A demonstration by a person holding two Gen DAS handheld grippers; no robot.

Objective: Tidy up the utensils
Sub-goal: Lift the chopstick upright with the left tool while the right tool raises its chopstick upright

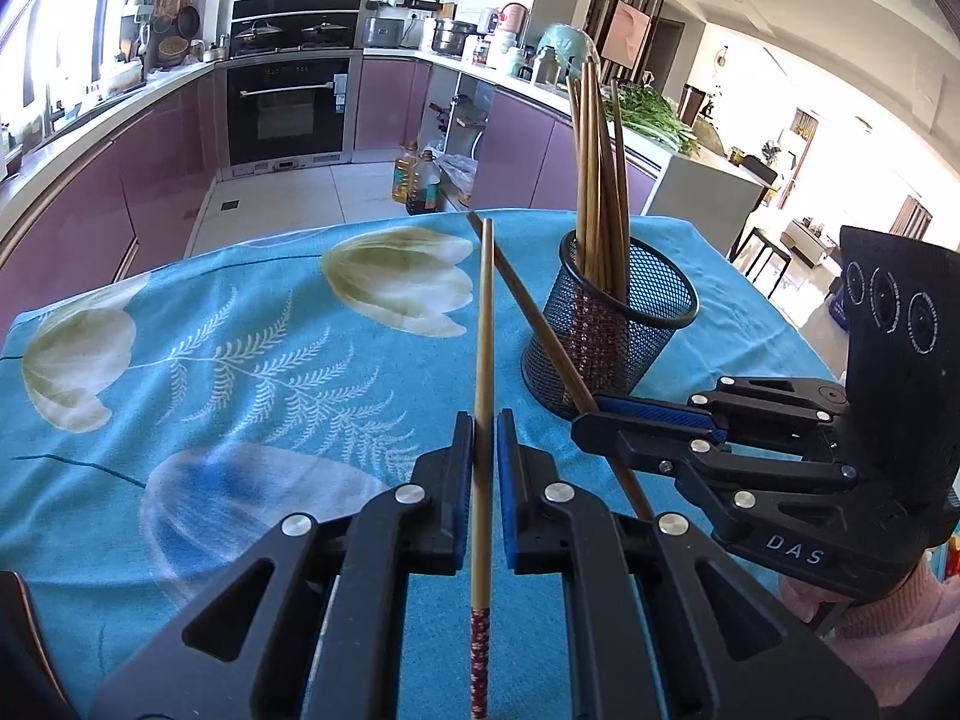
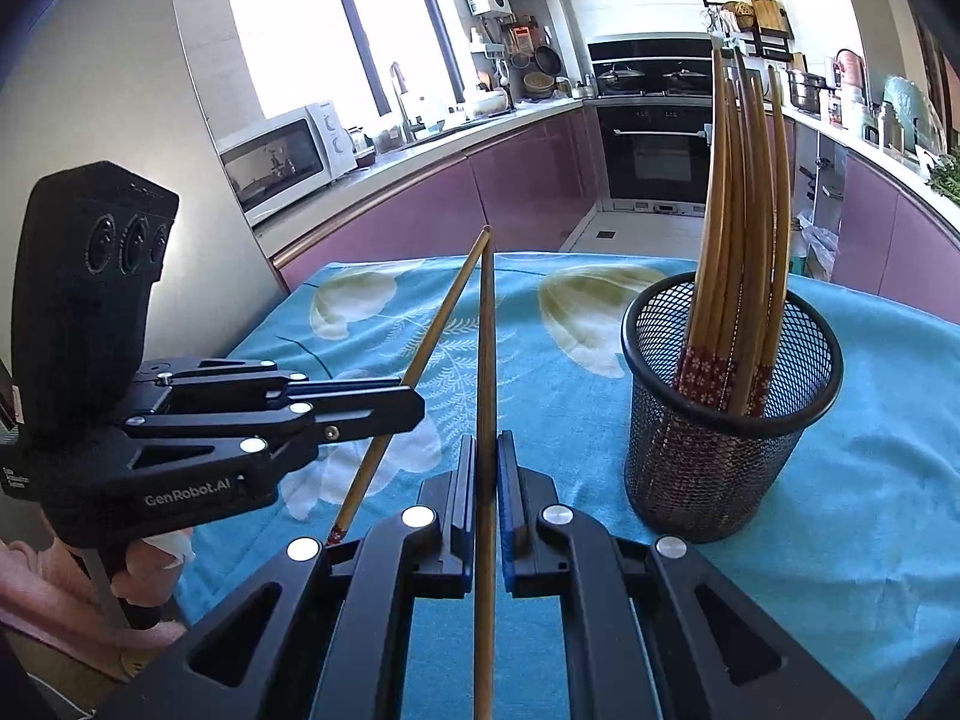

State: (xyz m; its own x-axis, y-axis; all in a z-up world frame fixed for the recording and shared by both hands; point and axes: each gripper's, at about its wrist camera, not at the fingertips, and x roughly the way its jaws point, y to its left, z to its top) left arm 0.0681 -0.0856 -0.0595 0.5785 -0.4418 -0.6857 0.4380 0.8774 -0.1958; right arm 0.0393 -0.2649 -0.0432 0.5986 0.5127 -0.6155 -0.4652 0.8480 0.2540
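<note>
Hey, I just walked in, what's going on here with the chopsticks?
A person is sorting chopsticks with a handheld gripper in each hand. The left gripper is shut on one chopstick, and the right gripper is shut on another chopstick. Both are held above the blue flowered tablecloth, tips nearly meeting. A black mesh holder beside them already stands full of chopsticks; these two are not in yet.

The black plastic right tool (image 1: pixel 585 414) bears white letters "DAS" on its near body. The black plastic left tool (image 2: pixel 414 399) reads "GenRobot.AI" along its side.
</note>
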